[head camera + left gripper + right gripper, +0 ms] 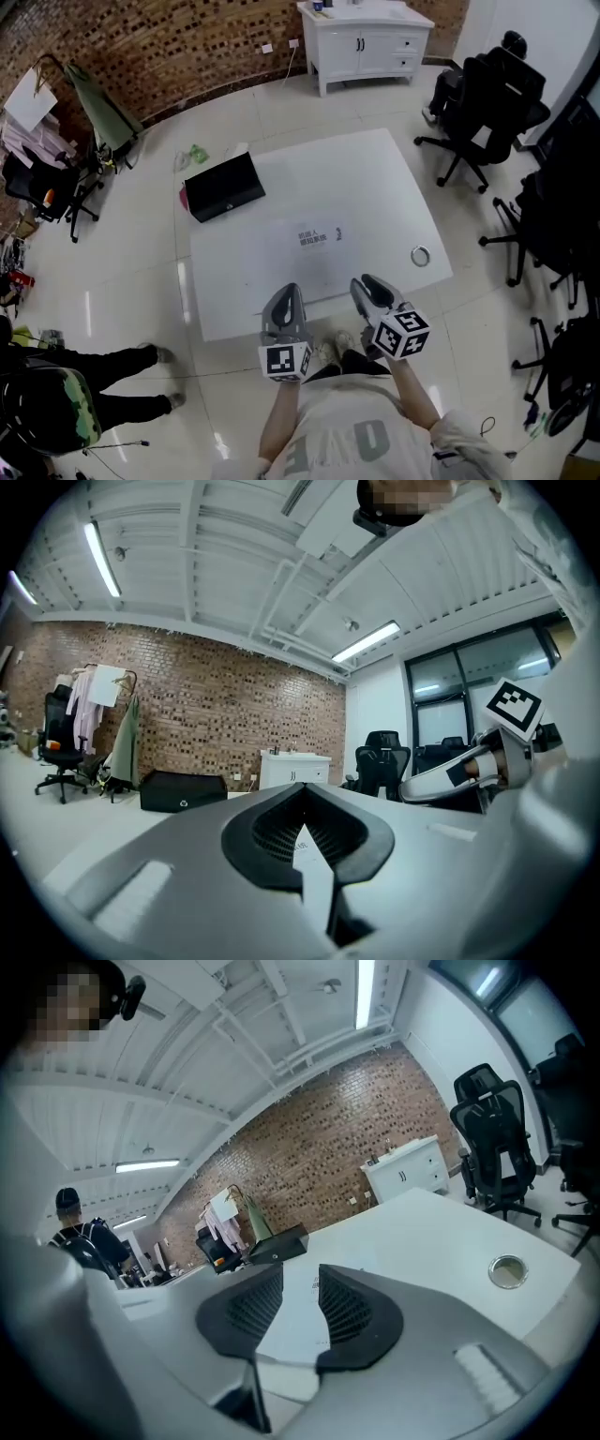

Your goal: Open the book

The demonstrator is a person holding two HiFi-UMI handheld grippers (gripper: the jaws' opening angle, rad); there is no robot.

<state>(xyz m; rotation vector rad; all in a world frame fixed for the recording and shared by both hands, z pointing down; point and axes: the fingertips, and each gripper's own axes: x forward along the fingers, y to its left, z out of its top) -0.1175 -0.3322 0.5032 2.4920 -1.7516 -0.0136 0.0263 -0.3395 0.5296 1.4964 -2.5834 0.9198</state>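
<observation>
Book (pixel 223 186), black and closed, lies at the far left corner of the white table (pixel 375 197), well apart from the left gripper (pixel 287 292) (jaws together) and right gripper (pixel 367 283) (jaws apart, empty): approach stage, apparently calling next for a reach to its cover.

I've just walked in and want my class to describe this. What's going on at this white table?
A person stands at the near edge of the white table, holding a hand-held gripper in each hand. The left hand-held gripper is shut with nothing in it. The right hand-held gripper is open with nothing between its jaws. Both hover by the table's near edge. The black book lies closed at the far left corner, untouched.
</observation>
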